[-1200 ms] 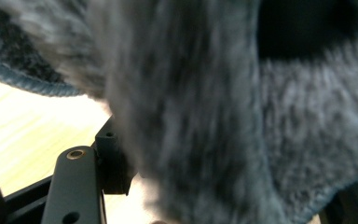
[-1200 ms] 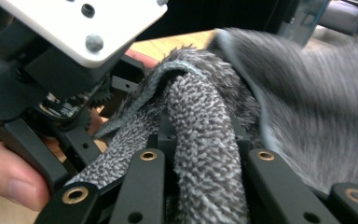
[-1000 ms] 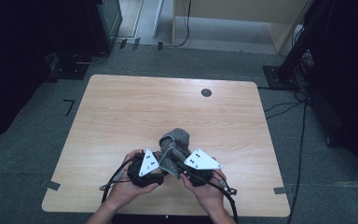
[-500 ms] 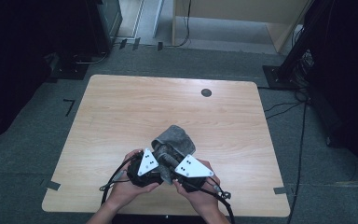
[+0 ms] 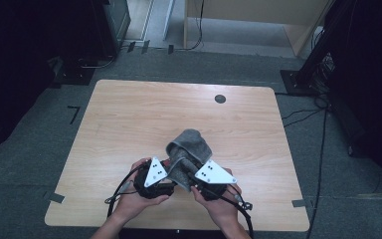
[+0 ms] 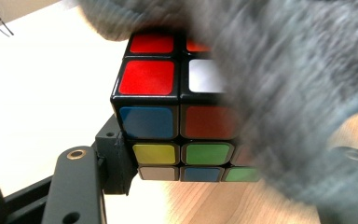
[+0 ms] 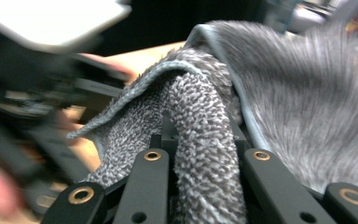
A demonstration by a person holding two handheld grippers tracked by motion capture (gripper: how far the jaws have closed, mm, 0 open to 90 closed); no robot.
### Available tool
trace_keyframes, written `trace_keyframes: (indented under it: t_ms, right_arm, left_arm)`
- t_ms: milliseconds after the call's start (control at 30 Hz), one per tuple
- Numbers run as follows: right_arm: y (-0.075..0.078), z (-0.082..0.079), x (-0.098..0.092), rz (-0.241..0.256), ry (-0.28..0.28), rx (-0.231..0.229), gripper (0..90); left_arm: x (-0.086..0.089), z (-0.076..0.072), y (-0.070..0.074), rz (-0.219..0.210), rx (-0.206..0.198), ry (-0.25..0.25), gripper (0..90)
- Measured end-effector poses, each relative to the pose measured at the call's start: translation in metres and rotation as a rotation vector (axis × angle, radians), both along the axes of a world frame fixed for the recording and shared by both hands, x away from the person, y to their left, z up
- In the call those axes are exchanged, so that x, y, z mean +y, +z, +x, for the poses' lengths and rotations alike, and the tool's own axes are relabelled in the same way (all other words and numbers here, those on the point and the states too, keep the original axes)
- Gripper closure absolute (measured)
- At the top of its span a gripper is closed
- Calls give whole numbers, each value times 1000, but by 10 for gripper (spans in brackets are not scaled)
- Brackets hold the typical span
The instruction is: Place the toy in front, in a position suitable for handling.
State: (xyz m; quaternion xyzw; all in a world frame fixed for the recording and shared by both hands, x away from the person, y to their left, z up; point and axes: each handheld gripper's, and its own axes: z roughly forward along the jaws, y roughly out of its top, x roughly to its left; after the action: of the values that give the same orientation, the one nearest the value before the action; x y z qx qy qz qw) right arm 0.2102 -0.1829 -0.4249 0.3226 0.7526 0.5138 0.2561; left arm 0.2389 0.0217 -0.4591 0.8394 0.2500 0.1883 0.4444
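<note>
Taking the puzzle cube [image 6: 177, 116] as the landmark: it sits near the front edge of the wooden table [image 5: 129, 119], between the two hands, and a grey towel [image 5: 189, 149] drapes over its top and far side.

To the cube's left, the left gripper [image 5: 154, 177] has the cube between its jaws. In the left gripper view one black jaw presses against the cube's lower left corner; the other jaw is hidden behind the towel, so the jaws stand a full cube-width apart, closed as far as the cube allows.

The work in hand looks like wiping the cube with the towel. To do it well, the left side should likely keep the cube steady and square, without twisting its layers, while the cloth is drawn flat across one face at a time rather than bunched.

To the cube's right, the right gripper [image 5: 199, 174] pinches a thick fold of towel. In the right gripper view the fingers [image 7: 144, 186] are nearly closed, with the looped pile squeezed between them and the rest of the cloth spilling up toward the cube.
</note>
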Motion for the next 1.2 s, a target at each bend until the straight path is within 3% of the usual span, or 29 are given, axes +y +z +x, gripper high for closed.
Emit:
trace_keyframes:
  t_ms: [100, 200, 267, 300, 333, 400, 467, 600, 633, 733, 800, 900, 967, 1033, 1133, 1200]
  right_arm:
    - [0, -5, 5, -7, 25, -10, 787]
    - [0, -11, 19, -11, 115, -5, 786]
    - [1, -9, 20, -15, 101, -4, 786]
    - [0, -2, 10, -3, 47, -8, 786]
    - [0, -2, 10, -3, 47, -8, 786]
    - [-3, 3, 0, 24, -4, 18, 787]
    - [-4, 2, -1, 31, -9, 31, 787]
    - [1, -8, 13, 5, 75, -3, 786]
    - [2, -8, 13, -3, 75, -11, 786]
    - [3, 1, 0, 22, 2, -4, 786]
    - [2, 4, -10, 55, -32, 24, 787]
    - [5, -5, -2, 57, 33, -9, 787]
    - [7, -12, 11, 3, 71, -58, 787]
    - [9, -12, 13, -24, 58, -61, 787]
    - [9, -1, -7, 25, -28, -29, 788]
    - [8, 5, -24, 81, -73, 4, 788]
  left_arm:
    - [0, 0, -1, -8, 4, 3, 344]
    - [-4, -2, -2, 0, -4, -14, 344]
    - [-6, -4, -2, 16, -18, -21, 344]
    - [-6, -4, -2, 18, -24, -21, 344]
    - [-6, -4, -2, 22, -26, -21, 344]
    - [-6, -3, -3, 25, -24, -19, 344]
    - [-5, -2, -3, 15, -21, -19, 343]
    - [-3, -3, -1, -14, -31, -18, 343]
    - [-3, -3, -1, -16, -34, -18, 343]
    - [-2, -3, 0, -17, -43, -18, 344]
    - [0, -2, 0, -28, -37, -16, 343]
    - [1, -3, 2, -52, -39, -29, 344]
    - [0, -5, 3, -44, -62, -30, 344]
    - [2, -5, 3, -47, -57, -29, 343]
    - [6, -3, 4, -64, -58, -32, 343]
    - [11, -2, 6, -127, -44, -49, 344]
